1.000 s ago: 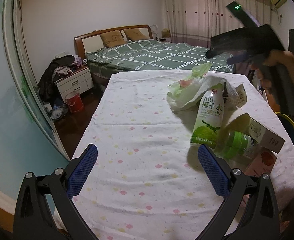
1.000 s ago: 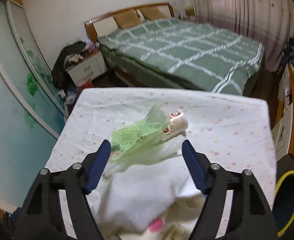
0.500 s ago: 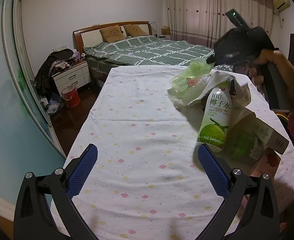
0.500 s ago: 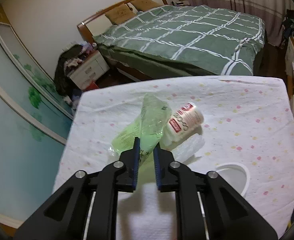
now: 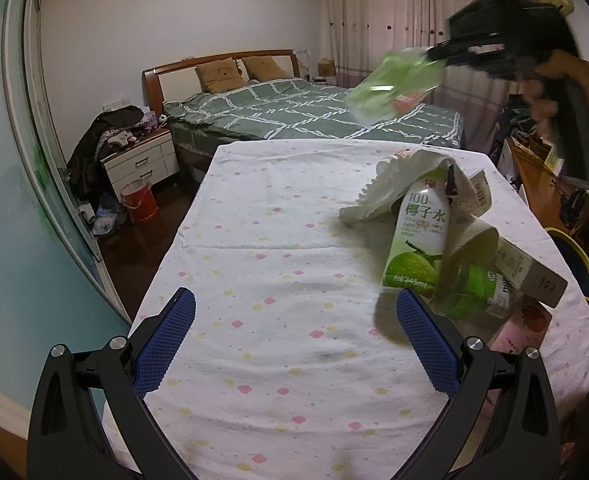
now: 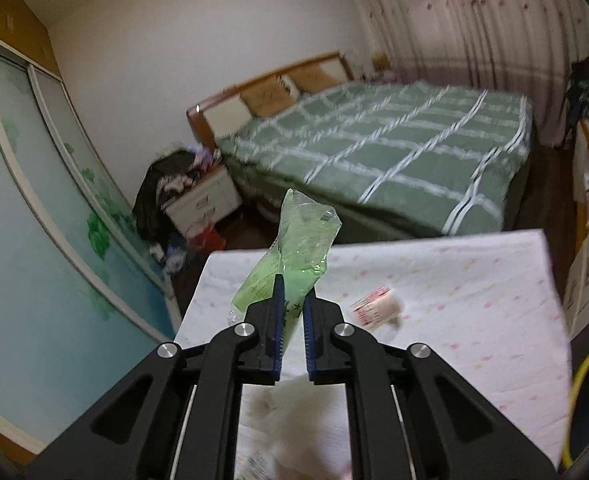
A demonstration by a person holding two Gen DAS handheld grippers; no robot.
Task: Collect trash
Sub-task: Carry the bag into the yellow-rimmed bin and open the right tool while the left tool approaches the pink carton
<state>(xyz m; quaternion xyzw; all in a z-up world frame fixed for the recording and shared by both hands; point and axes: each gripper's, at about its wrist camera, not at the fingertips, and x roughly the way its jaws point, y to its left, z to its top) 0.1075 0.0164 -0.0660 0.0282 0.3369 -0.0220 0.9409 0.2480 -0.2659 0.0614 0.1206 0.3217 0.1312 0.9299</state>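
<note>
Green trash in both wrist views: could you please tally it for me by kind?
Crinkled green plastic wrapper: 1
Green-and-white coconut-water carton: 1
Clear plastic bottle with green label: 1
Total: 3

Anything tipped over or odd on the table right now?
Yes. A small white cup with red print lies on its side on the cloth. The green-labelled clear bottle also lies toppled beside the upright coconut water bottle.
</note>
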